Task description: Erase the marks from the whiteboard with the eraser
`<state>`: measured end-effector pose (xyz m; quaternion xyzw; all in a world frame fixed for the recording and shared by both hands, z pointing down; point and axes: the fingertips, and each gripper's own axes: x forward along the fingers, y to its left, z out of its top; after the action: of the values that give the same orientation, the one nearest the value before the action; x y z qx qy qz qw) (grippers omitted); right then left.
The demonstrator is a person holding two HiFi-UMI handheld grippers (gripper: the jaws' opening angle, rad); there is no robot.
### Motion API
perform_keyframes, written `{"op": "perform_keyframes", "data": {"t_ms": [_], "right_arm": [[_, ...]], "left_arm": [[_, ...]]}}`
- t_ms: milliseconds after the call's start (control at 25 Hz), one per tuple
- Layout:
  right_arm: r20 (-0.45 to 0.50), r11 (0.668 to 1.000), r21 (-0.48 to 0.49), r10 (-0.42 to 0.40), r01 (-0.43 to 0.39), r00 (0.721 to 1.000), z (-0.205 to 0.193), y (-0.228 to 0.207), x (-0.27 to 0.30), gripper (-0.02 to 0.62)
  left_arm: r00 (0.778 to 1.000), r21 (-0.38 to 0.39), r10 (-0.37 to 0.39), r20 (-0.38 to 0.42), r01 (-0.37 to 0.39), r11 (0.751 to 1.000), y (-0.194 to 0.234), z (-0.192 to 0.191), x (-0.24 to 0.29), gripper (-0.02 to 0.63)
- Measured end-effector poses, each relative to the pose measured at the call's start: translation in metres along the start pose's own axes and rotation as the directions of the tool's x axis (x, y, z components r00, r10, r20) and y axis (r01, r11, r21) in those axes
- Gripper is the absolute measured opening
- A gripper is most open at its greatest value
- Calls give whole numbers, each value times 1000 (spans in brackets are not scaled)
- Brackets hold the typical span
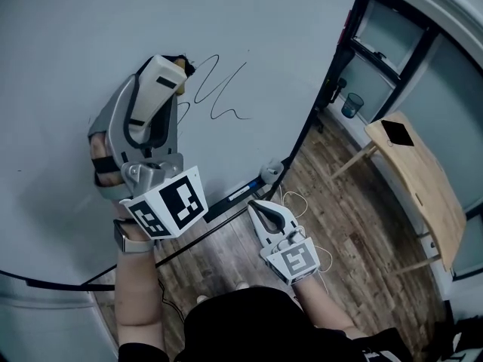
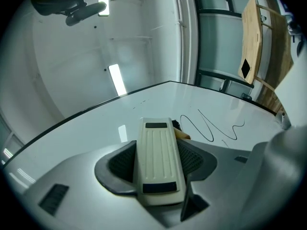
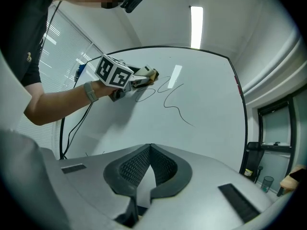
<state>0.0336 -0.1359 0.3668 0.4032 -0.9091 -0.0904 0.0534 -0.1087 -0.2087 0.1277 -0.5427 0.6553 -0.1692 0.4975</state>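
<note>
- My left tool (image 1: pixel 157 81) is clenched on the eraser (image 2: pixel 159 161), at the upper left of the head view. The eraser's far end looks pressed to the whiteboard (image 1: pixel 90 21).
- The eraser sits at the left end of the scribble (image 1: pixel 223 93). The rest of the line runs to the right, unwiped.
- My right tool (image 1: pixel 264 211), at lower centre, is closed on nothing and held off the board.
- My judgement: wiping is only at its start, and nearly all the marks are left.

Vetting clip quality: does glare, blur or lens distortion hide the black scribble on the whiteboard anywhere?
Head view: even light, thin black scribble sharp. Left gripper view: fisheye bending, small glare patch clear of the scribble. Right gripper view: light reflection beside the scribble, not hiding it.
</note>
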Motion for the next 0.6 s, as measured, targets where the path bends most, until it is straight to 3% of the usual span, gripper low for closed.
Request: {"op": "perform_keyframes", "data": {"t_ms": [160, 600], "right_arm": [[-3, 999, 9, 34, -34, 999, 0, 12, 18, 26], [-24, 993, 20, 120, -119, 993, 3, 118, 55, 26]], "left_arm": [[1000, -8, 13, -5, -13, 1000, 6, -16, -6, 265], [999, -43, 26, -41, -27, 999, 49, -96, -87, 267]]}}
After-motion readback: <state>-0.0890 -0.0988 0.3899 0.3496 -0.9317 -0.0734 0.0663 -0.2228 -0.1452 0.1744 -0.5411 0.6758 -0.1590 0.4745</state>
